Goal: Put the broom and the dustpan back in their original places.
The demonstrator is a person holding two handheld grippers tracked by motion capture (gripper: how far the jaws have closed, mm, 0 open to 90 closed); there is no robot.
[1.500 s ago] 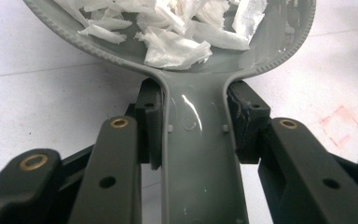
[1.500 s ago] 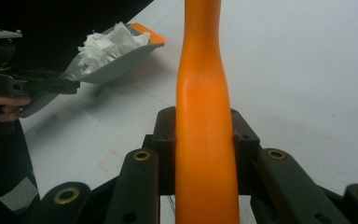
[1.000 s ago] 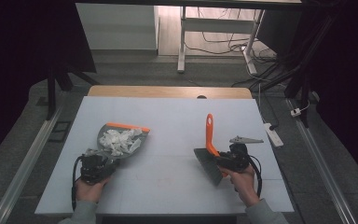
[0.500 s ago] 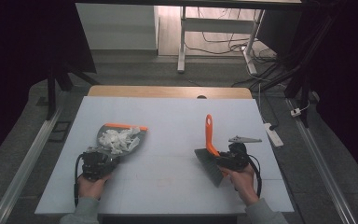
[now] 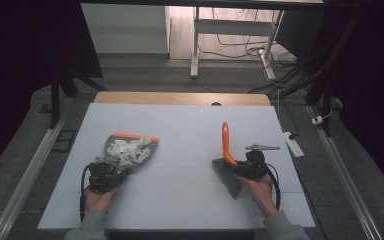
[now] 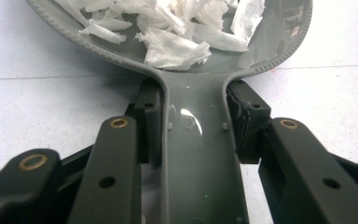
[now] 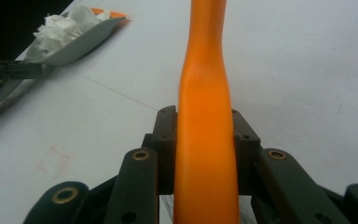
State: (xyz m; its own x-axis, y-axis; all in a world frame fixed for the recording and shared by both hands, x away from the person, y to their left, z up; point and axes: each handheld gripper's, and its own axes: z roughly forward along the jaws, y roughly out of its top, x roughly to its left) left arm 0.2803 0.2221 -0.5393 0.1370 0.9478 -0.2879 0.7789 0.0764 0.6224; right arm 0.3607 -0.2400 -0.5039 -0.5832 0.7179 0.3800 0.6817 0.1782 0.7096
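Grey dustpan point(image 6: 200, 154) holds white paper scraps point(image 6: 177, 28), orange-edged.

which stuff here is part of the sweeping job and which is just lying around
In use: grey dustpan in the left gripper; torn paper scraps in it; orange-handled brush in the right gripper.
Lying about: power strip and cables on the floor.

1. Left hand point(image 5: 99, 196): enters from the bottom edge, forearm in a grey sleeve, wrapped around the left gripper point(image 5: 111, 169).
2. Left gripper: held low and level, its fingers point(image 6: 148, 123) clamped on a grey handle.
3. Right hand point(image 5: 258, 189): grey sleeve, grasping the right gripper point(image 5: 236, 167).
4. Right gripper: fingers point(image 7: 167, 140) pressed against an orange handle.
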